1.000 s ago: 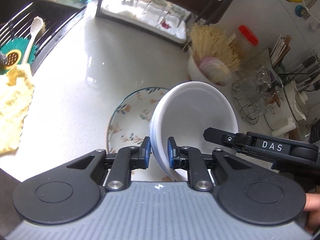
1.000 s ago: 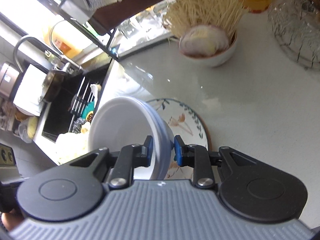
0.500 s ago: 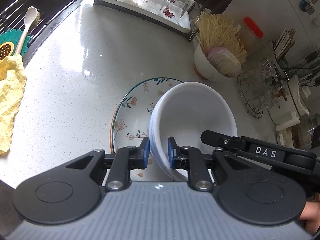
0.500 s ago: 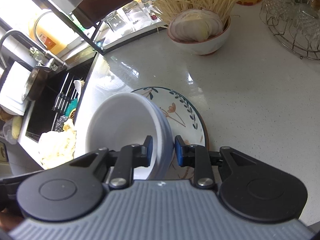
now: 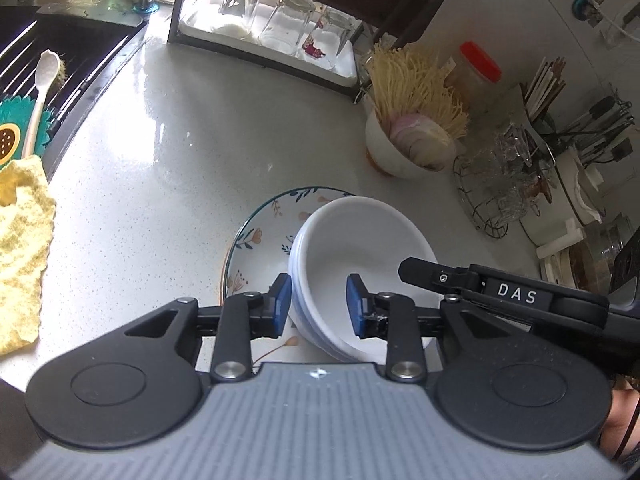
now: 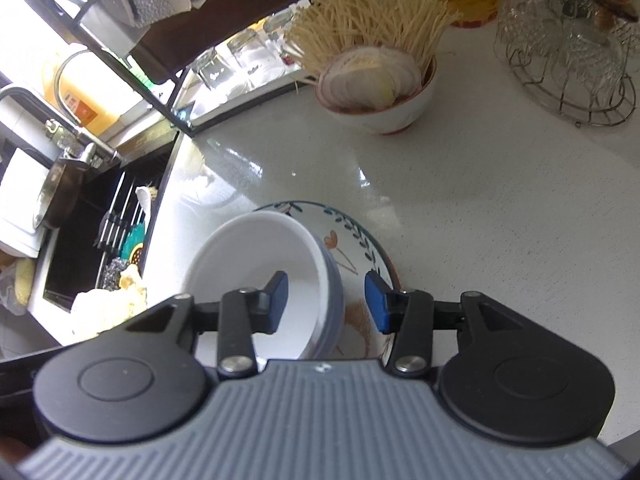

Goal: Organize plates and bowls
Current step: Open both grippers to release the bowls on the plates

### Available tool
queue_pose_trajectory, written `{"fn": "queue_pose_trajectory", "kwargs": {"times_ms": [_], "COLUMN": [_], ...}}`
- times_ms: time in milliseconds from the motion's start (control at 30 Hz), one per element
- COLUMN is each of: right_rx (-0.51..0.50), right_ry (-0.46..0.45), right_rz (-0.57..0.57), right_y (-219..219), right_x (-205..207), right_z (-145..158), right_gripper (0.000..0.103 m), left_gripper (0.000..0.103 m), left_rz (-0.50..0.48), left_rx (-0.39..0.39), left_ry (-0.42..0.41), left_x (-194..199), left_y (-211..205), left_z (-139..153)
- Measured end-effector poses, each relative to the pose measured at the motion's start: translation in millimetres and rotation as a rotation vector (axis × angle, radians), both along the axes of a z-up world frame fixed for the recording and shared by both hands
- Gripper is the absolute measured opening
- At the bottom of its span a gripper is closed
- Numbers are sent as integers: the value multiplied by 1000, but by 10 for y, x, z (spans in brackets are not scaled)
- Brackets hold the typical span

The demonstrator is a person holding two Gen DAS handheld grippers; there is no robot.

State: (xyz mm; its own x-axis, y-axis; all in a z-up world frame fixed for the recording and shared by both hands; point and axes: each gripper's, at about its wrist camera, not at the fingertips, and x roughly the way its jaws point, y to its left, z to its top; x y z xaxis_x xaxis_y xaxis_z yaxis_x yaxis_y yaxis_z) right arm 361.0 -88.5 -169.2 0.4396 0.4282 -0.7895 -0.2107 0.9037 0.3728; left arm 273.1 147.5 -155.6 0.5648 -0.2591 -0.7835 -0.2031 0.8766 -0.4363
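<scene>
Release in progress on both sides. Half a second earlier, both grippers clamped on opposite walls of the stacked white bowls (image 5: 360, 264); now jaws of the left gripper (image 5: 319, 305) opening, part-way spread, bowl wall between the pads, outer pad just beside the wall, inner pad clear of it. Jaws of the right gripper (image 6: 327, 303) likewise opening, moderately spread, bowl wall between the pads with a visible gap on the outer side. No grip remaining on either rim.

Location of load: bowl stack directly ahead of and between both sets of fingertips, seated on the floral plate (image 5: 264, 236), offset toward the right-gripper side of the plate as seen from the left wrist. Stack appearing slightly tilted, though possibly lens distortion. Plate flat on the white countertop (image 5: 160, 184).

Meaning for the task: placement of bowls on plate judged complete; stack self-supporting. Next requirement, as a judgement: straight withdrawal of both tools up and back, without dragging a pad against the rim. Risk: contact of an inner pad shifting the stack across the glazed plate.

Further ahead, well apart: bowl of sliced onion and noodles (image 5: 408, 140).
</scene>
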Motion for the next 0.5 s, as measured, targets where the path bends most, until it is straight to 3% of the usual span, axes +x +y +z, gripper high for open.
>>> {"fn": "queue_pose_trajectory", "kwargs": {"times_ms": [300,500], "right_rx": [-9,-1], "right_ry": [-132,-219], "right_rz": [-118,-148], "right_y": [-101,-176], "right_x": [-265,-521], "right_z": [415,734], "right_gripper": [46,46], "left_gripper": [37,37], "left_rz": [-135,-166], "left_rx": [124,142], "left_ry": [-91,-157], "left_x": [-40,-145], "left_y": [-16,-99], "left_z": [421,746]}}
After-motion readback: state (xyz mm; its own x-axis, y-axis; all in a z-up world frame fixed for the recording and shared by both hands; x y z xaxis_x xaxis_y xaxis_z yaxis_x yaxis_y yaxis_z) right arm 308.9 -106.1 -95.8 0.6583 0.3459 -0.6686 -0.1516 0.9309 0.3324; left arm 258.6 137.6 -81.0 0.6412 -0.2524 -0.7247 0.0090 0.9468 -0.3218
